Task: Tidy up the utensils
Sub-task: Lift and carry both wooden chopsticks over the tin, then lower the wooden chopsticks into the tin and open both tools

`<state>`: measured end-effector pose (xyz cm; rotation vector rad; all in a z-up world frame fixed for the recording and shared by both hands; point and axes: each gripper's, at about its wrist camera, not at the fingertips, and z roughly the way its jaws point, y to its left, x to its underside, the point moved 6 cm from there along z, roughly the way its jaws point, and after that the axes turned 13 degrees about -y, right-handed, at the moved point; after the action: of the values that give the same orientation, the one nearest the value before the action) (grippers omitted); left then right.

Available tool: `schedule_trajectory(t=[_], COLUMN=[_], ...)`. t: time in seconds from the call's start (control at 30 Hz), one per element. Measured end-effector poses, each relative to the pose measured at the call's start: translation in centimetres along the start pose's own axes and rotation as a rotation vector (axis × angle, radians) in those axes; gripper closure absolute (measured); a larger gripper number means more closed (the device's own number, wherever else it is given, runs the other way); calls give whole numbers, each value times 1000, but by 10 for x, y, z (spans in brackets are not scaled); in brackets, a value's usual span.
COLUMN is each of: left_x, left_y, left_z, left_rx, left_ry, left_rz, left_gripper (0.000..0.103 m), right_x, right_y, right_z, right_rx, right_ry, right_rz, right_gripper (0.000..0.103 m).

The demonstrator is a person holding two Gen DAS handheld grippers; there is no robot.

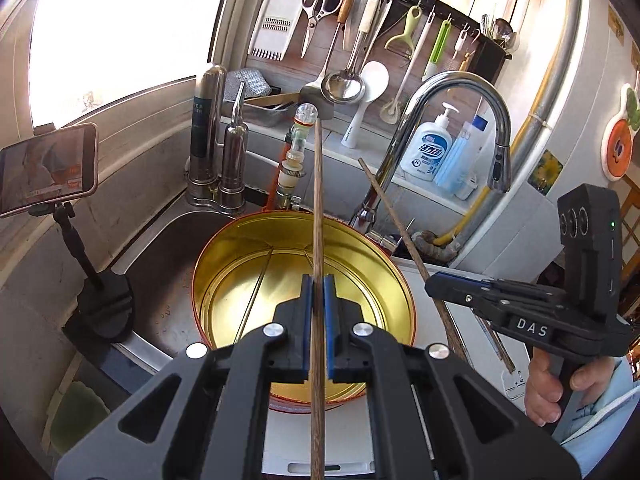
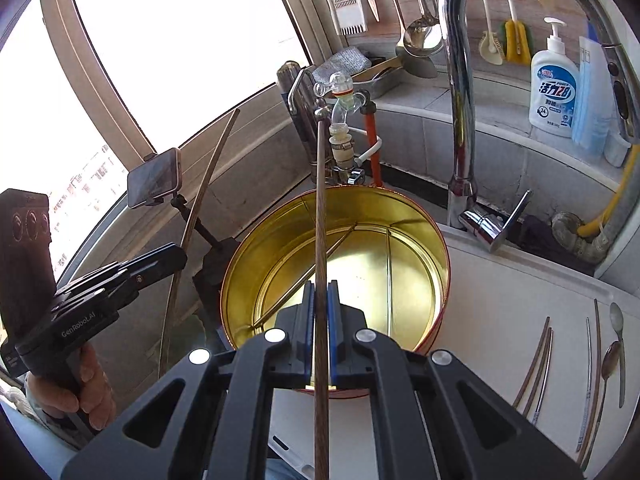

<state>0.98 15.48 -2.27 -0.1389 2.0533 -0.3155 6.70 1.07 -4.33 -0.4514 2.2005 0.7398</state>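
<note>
We hold one wooden chopstick pinched in the left gripper and another chopstick pinched in the right gripper, both poised above the gold tin, likely for dropping in. Remaining chopsticks and spoons wait on the white board nearby.

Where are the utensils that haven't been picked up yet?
In the right wrist view, lower right: loose chopsticks and spoons lie on the white counter, right of the gold tin.
</note>
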Motion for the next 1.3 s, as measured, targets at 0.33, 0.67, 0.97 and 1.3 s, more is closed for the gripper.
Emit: schedule_trajectory(t=[0.33, 0.67, 0.97, 1.3], left_x=[-20, -3, 39, 67], left_y=[11, 16, 29, 40], left_z=[35, 87, 139, 159], left_rx=[89, 117, 21, -10], left_ry=[9, 107, 305, 412], left_rz=[1, 1, 105, 142], left_gripper=[97, 97, 97, 97], right_x=[-14, -25, 9, 42], right_y=[-9, -25, -41, -48], right_z=[22, 65, 125, 149], right_rx=[92, 123, 180, 231], right_ry=[10, 26, 197, 321], right_rz=[27, 105, 100, 72], right_gripper=[96, 96, 96, 96])
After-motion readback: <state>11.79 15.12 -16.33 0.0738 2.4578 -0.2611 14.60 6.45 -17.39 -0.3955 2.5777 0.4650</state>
